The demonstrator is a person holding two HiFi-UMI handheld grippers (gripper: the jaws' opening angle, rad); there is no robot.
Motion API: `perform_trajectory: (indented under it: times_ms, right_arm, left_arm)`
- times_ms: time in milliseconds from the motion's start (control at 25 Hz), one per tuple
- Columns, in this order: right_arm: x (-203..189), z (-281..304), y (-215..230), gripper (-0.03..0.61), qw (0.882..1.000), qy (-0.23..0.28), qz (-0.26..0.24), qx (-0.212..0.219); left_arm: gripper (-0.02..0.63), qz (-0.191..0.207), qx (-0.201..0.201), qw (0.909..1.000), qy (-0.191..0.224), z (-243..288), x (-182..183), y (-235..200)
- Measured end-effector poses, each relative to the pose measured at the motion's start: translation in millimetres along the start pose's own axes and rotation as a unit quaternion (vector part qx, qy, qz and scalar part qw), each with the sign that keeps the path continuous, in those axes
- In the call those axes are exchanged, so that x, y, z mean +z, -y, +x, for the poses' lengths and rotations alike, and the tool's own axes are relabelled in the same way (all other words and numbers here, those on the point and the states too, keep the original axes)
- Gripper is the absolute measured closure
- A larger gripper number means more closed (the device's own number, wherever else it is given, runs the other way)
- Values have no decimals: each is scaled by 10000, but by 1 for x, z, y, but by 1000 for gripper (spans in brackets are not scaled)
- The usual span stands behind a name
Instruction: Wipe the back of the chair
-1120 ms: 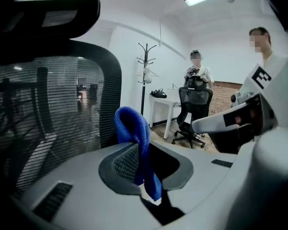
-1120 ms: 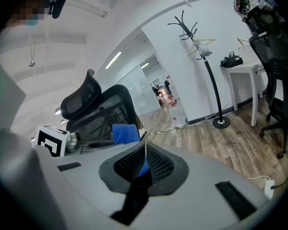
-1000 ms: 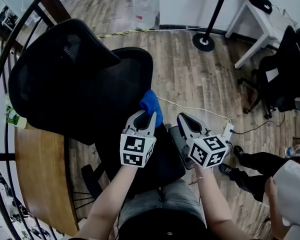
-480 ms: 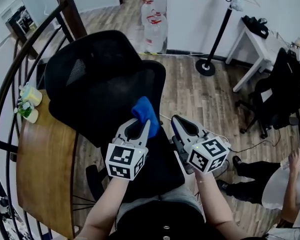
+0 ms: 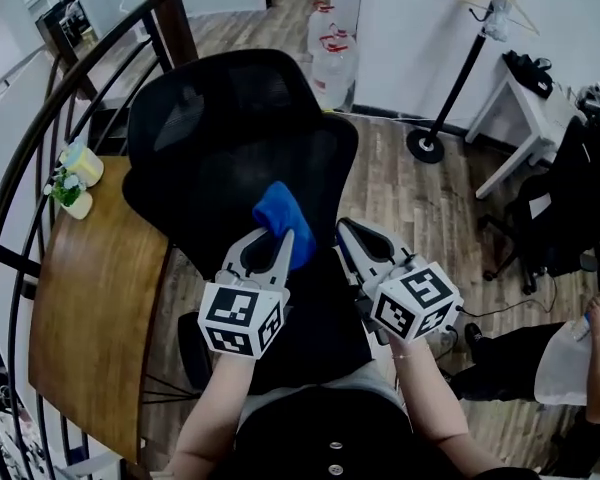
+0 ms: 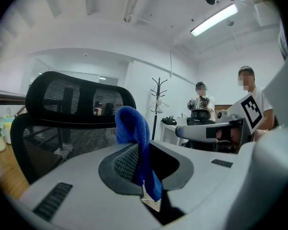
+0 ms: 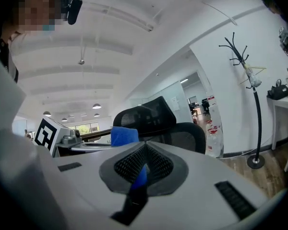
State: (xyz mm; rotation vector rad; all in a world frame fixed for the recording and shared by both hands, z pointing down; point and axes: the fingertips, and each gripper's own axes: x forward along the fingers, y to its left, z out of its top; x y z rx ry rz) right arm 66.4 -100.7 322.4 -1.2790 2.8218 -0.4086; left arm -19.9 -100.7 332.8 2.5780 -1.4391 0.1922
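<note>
over the last second the blue cloth (image 5: 280,218) has been carried up from the seat edge towards the mesh chair back (image 5: 230,168), and the chair is now seen more squarely from above. the cloth is pinched between the closed jaws of the left gripper (image 5: 272,251), its bunched end standing free above the tips. in the left gripper view the backrest is seen just beyond it, and no contact can be confirmed. the right gripper (image 5: 356,242) is held just beside, to the right, its jaws pressed together. a thin blue sliver is seen in their seam, but what it is cannot be told. wiping is judged not yet begun, and the cloth must first be pressed to the mesh.
</note>
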Motion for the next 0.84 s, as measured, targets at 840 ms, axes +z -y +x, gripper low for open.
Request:
perform_trajectory:
  times_ms: [840]
  right_arm:
    - [-21,2,3,549,9997,-180,27,-164]
  left_arm:
    - [555,-238,47,9996,-140,-1,-22,-5]
